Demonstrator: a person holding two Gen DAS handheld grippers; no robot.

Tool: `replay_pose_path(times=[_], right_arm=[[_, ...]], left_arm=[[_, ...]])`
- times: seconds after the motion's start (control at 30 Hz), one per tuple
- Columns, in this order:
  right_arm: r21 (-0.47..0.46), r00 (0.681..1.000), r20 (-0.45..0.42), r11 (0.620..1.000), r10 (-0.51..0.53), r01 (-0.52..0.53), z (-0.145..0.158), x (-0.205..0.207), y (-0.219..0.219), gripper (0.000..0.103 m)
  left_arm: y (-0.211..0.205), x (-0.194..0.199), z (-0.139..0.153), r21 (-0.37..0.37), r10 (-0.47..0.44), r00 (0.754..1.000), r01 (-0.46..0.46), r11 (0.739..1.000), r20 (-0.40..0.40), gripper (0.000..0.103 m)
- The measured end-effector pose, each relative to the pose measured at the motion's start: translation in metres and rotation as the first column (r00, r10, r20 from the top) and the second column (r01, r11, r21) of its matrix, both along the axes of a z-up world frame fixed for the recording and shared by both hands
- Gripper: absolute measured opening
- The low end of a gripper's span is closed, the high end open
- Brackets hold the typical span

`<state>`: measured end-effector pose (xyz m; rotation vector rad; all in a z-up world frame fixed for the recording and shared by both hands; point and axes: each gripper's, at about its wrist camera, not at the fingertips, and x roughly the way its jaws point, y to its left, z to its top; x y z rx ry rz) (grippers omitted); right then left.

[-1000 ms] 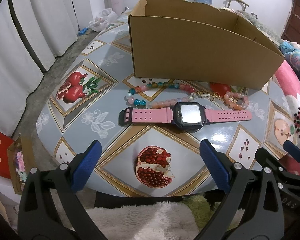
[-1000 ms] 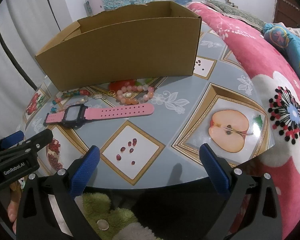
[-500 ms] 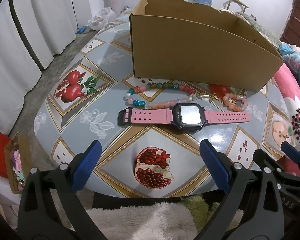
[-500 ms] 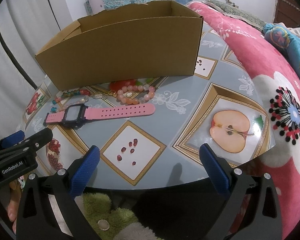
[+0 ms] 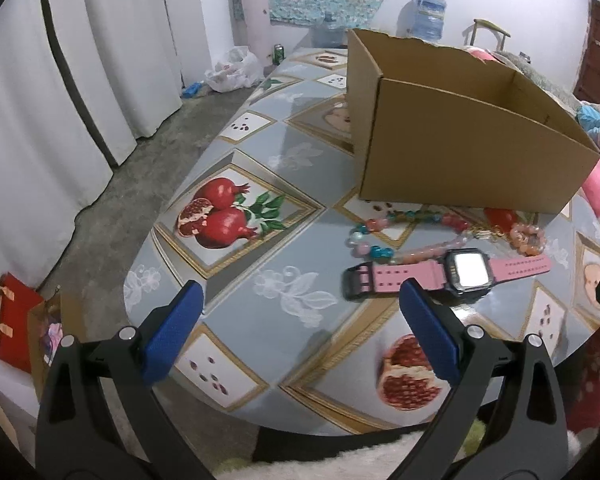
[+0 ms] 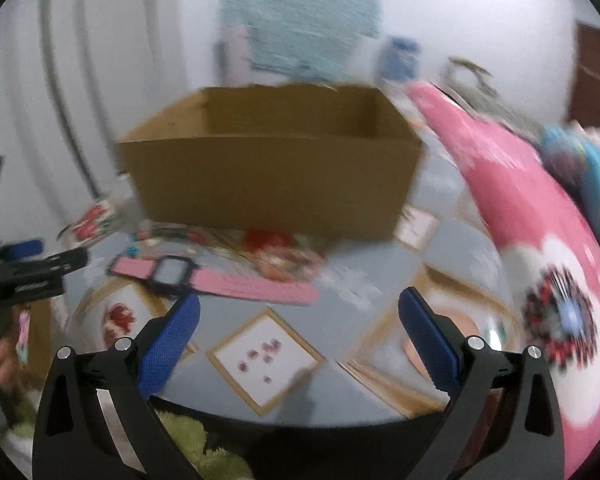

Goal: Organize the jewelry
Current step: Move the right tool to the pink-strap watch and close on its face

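Observation:
A pink-strapped digital watch [image 5: 452,274] lies flat on the table, in front of an open brown cardboard box [image 5: 468,152]. Between watch and box lie a multicoloured bead necklace [image 5: 384,236] and a small peach bead bracelet [image 5: 528,236]. My left gripper [image 5: 300,328] is open and empty, over the table's near edge, left of the watch. My right gripper [image 6: 300,332] is also open and empty; its view is motion-blurred, with the watch [image 6: 216,280] just beyond its left finger and the box [image 6: 272,176] behind.
The round table [image 5: 260,264] carries a fruit-patterned cloth. A pink floral blanket [image 6: 540,240] lies along the right. White curtains [image 5: 60,80] and a concrete floor are to the left, with a red paper bag [image 5: 16,320] on the floor. A fluffy rug lies below the grippers.
The left gripper has swung left, so the watch now sits to its right. The right gripper has shifted left and risen toward the watch, which blurs its view. Nothing was grasped.

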<state>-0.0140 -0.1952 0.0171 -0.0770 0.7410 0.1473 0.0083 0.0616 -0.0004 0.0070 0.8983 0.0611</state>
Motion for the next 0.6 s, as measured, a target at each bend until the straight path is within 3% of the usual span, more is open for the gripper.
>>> replay_pose_path(times=[0.13, 0.3, 0.43, 0.5, 0.6], right_arm=[[-0.039, 0.989, -0.019, 0.989, 0.144, -0.145, -0.006, 0.014, 0.028, 0.097], [-0.038, 0.944, -0.092, 0.946, 0.318, -0.322, -0.022, 0.039, 0.073, 0.097], [0.007, 0.910, -0.153, 0.921, 0.385, -0.389, -0.032, 0.052, 0.087, 0.096], [0.042, 0.890, -0.189, 0.908, 0.416, -0.416, -0.035, 0.059, 0.088, 0.093], [0.036, 0.863, -0.244, 0.894, 0.442, -0.447, -0.042, 0.066, 0.089, 0.087]], left_arm=[[0.006, 0.002, -0.006, -0.056, -0.093, 0.995, 0.095, 0.994, 0.037, 0.095], [0.010, 0.002, -0.008, -0.158, -0.172, 0.980, 0.186, 0.970, 0.098, 0.095], [0.012, 0.004, -0.011, -0.270, -0.221, 0.963, 0.255, 0.928, 0.153, 0.095], [0.011, 0.004, -0.013, -0.291, -0.230, 0.958, 0.272, 0.917, 0.171, 0.095], [0.006, 0.007, -0.016, -0.268, -0.241, 0.952, 0.285, 0.920, 0.186, 0.095]])
